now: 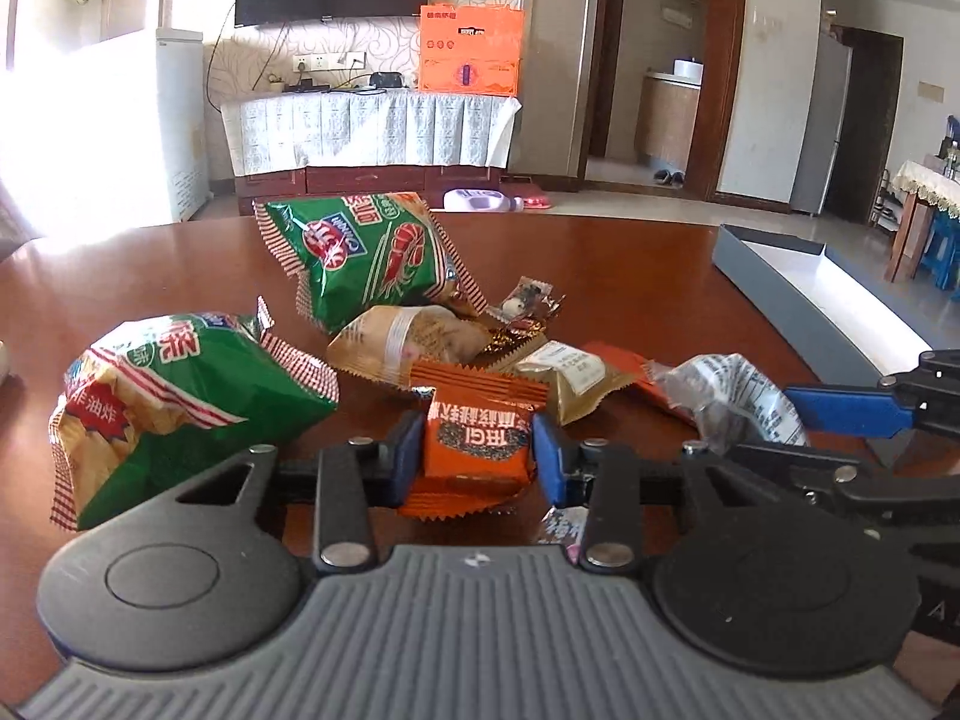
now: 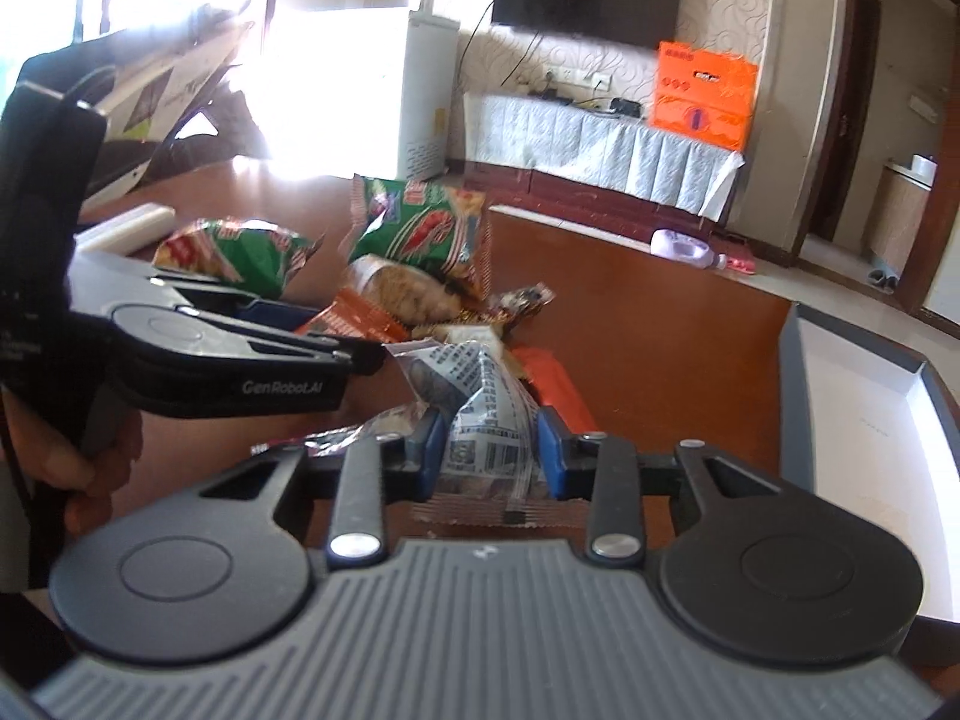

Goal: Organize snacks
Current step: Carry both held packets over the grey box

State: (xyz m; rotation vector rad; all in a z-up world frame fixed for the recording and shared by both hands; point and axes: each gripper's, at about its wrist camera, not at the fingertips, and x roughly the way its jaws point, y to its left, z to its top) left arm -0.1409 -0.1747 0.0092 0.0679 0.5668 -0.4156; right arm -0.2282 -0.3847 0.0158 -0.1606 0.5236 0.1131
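At the near edge of the snack pile, on the brown surface (image 1: 630, 264), both tools are busy: the left hand-held gripper (image 1: 478, 456) has its blue pads closed against the sides of a small orange packet (image 1: 480, 444), gripping it across the middle with the crimped seams sticking out above and below. Just to the right of the pile, the right hand-held gripper (image 2: 492, 450) is pinched on a silver-and-white printed packet (image 2: 489, 420), and the film buckles between the pads, so it looks soft and crinkly, light as anything. My read: these little wrappers weigh next to nothing, but the foil is slick and the contents could crumble, so a mid-body pinch beats grabbing a seam. Behind the orange packet lie two puffed green shrimp-chip bags (image 1: 180, 396) and (image 1: 366, 252); air-filled, they would likely squash and slide, so a crimped end seems the better hold there. A tan packet (image 1: 414, 342) and a beige one (image 1: 570, 378) sit in the middle of the pile, touching their neighbours. Well to the right of the pile waits the grey-walled box (image 2: 864, 408), white inside, nothing visible in it, the likely destination.
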